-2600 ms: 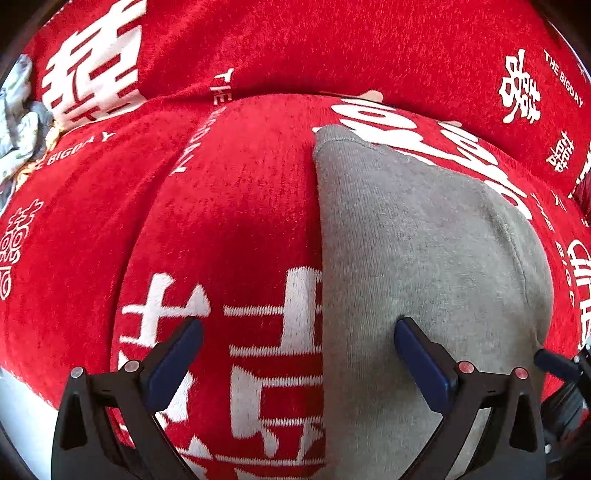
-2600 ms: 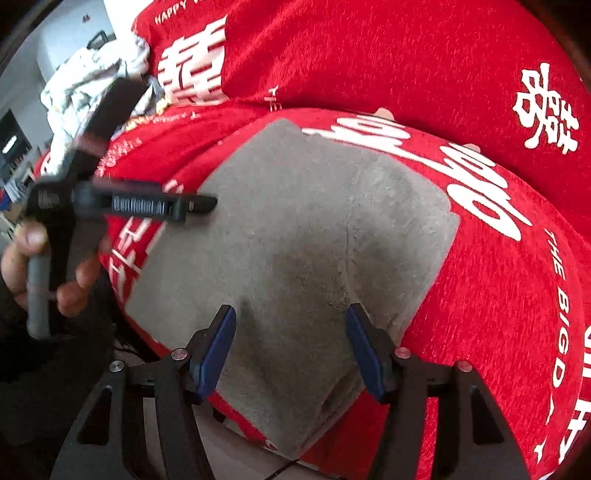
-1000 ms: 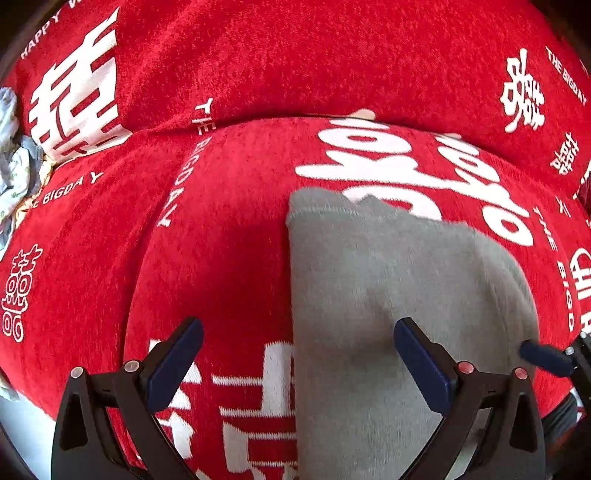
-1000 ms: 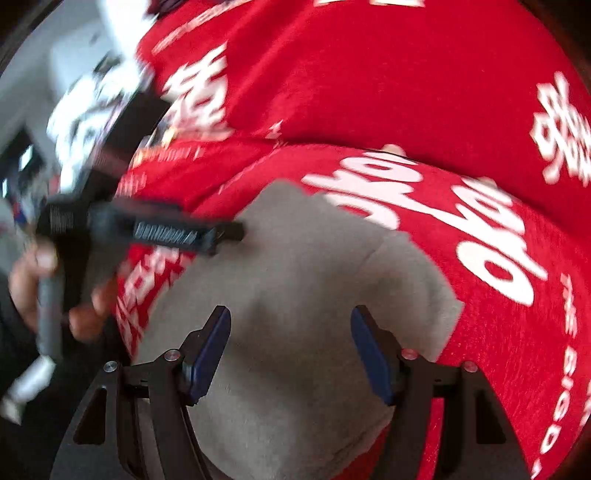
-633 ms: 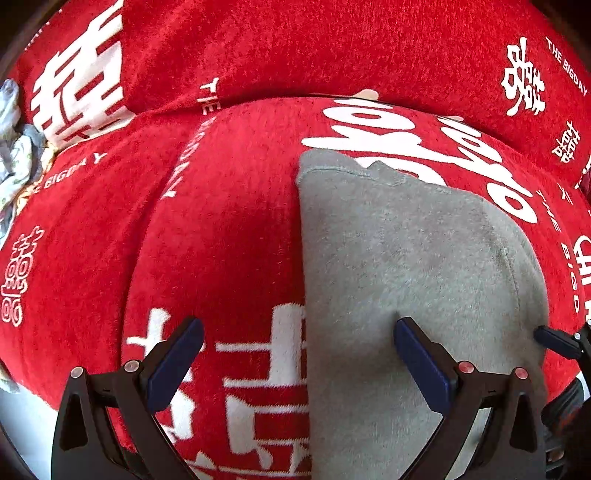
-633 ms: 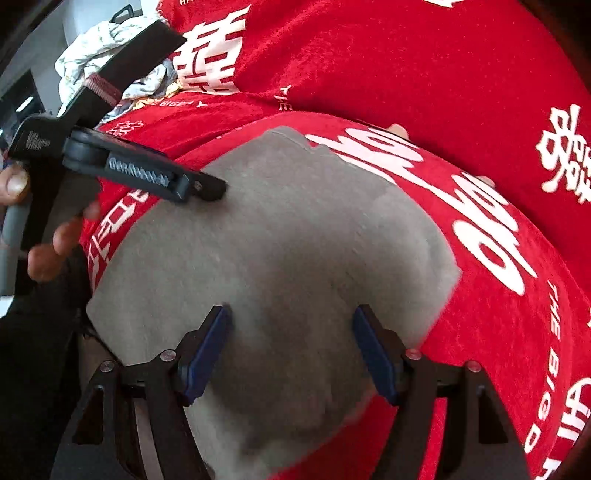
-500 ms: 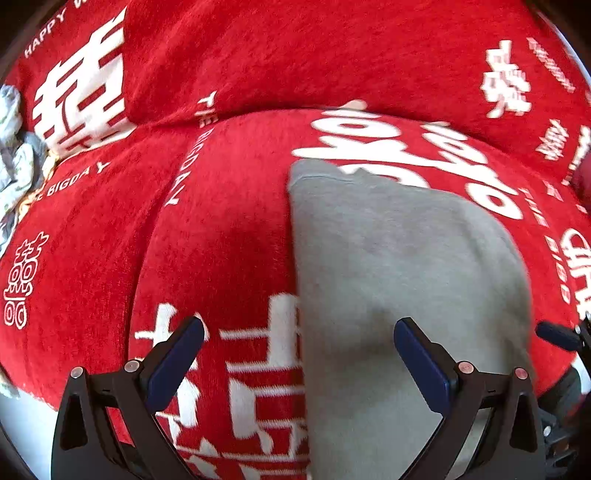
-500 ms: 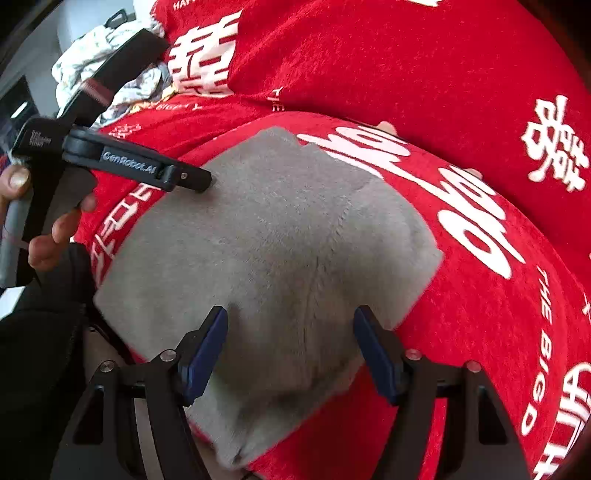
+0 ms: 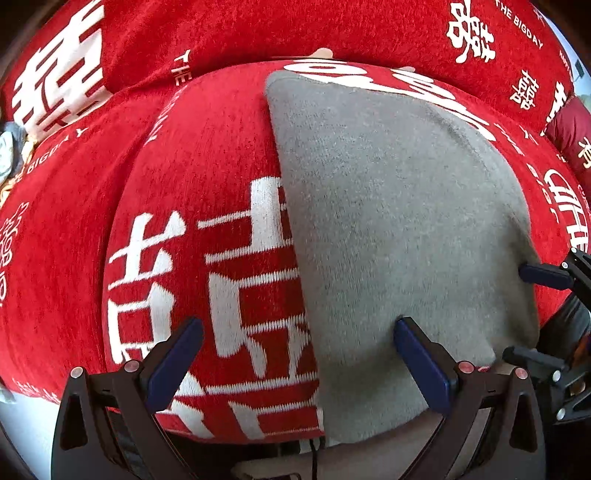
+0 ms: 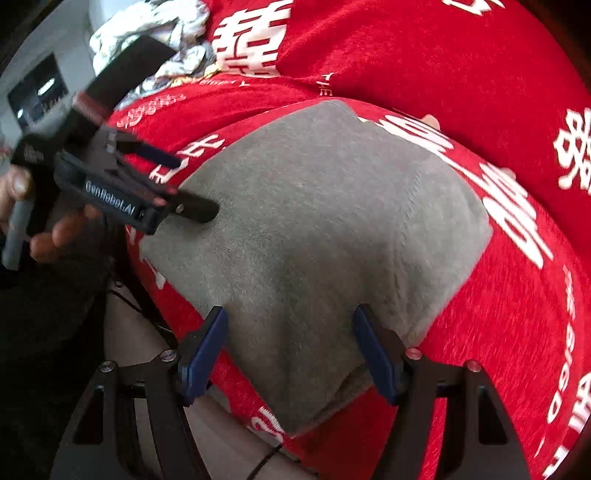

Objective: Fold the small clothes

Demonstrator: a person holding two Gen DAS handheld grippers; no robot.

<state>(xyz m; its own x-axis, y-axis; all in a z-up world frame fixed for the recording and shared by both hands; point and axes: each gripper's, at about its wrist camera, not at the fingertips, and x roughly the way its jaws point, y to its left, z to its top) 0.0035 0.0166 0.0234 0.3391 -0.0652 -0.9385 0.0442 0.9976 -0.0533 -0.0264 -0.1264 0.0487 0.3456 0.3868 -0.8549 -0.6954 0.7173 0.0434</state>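
A folded grey knit garment point(image 9: 399, 229) lies flat on a red seat cushion with white characters point(image 9: 184, 184); it also shows in the right wrist view point(image 10: 325, 229). My left gripper point(image 9: 295, 332) is open and empty, its right finger over the garment's near left part, its left finger over the red cushion. It shows from the side in the right wrist view point(image 10: 192, 184), one fingertip touching the cloth. My right gripper point(image 10: 290, 328) is open and empty above the garment's near edge. Its fingers point(image 9: 543, 277) show at the far right of the left wrist view.
A red back cushion with white print point(image 9: 295, 29) rises behind the seat. A crumpled pile of light patterned clothes point(image 10: 155, 44) lies at the far left of the sofa. The seat's front edge point(image 9: 258, 439) runs just below my grippers.
Both grippers have shifted forward over the garment and stayed open. The grey garment has stayed flat in the same folded shape.
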